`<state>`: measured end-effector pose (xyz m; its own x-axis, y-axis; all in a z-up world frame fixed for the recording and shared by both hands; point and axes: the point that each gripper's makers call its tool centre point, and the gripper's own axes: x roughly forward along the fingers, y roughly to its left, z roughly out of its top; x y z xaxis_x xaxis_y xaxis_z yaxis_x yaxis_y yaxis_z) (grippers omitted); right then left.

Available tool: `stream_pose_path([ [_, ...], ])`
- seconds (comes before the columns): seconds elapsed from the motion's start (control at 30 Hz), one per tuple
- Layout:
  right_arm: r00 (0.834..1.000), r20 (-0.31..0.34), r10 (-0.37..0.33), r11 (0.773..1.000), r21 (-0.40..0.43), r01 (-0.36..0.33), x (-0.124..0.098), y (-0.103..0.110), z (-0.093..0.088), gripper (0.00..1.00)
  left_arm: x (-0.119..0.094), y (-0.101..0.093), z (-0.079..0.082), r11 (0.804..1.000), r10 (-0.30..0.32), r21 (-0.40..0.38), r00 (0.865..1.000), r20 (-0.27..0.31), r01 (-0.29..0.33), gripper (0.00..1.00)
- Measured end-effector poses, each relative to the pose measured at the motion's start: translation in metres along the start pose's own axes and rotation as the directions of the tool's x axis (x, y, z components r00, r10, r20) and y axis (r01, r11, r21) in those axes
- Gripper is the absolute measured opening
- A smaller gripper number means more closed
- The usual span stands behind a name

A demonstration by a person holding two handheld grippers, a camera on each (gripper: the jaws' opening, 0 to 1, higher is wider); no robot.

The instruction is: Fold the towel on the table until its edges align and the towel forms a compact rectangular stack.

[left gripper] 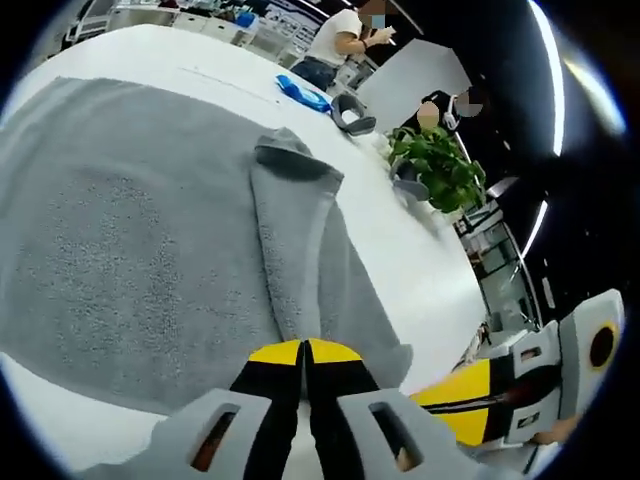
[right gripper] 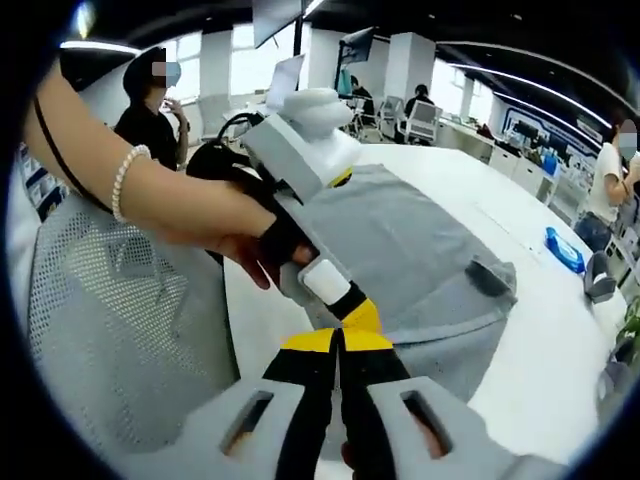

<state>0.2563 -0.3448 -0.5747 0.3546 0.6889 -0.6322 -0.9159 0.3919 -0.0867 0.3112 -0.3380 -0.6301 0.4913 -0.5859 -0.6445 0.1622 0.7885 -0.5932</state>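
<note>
Spread across a white table [left gripper: 420, 260], a grey towel [left gripper: 130, 250] with one raised fold. Left gripper [left gripper: 303, 352] pinched tight on its near edge; right gripper [right gripper: 342, 340] likewise clamped on the towel hem, beside a hand [right gripper: 215, 225].

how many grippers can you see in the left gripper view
2. The left gripper rises from the bottom, shut on the towel. The right gripper comes in from the lower right, beside it at the same towel edge.

Rough grey terry-cloth towel [left gripper: 130, 260] on smooth white table [left gripper: 420, 260].
</note>
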Motion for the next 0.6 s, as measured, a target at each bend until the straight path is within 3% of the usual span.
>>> stream_pose_path([
  [0.13,1.000,0.004,-0.014,1.000,0.027,0.014,-0.002,-0.008,-0.001,0.00,0.003,-0.005,0.002,1.000,-0.023,-0.017,1.000,0.009,0.023,0.10],
  [0.27,1.000,0.009,-0.026,0.998,0.050,0.025,-0.005,-0.012,-0.002,0.00,0.009,-0.006,0.005,0.999,0.003,0.032,1.000,0.021,-0.004,0.21],
  [0.4,0.999,0.027,-0.044,0.997,0.063,0.042,-0.010,-0.017,0.001,0.00,0.019,-0.004,0.006,0.983,0.046,0.179,0.999,0.025,-0.050,0.31],
  [0.47,0.998,0.034,-0.055,0.996,0.068,0.052,-0.011,-0.019,0.001,0.00,0.024,-0.006,0.007,0.964,0.065,0.255,0.997,0.039,-0.073,0.39],
  [0.6,0.998,0.030,-0.062,0.995,0.081,0.059,-0.011,-0.023,-0.001,0.00,0.029,-0.002,0.011,0.890,0.132,0.429,0.988,0.079,-0.153,0.44],
])
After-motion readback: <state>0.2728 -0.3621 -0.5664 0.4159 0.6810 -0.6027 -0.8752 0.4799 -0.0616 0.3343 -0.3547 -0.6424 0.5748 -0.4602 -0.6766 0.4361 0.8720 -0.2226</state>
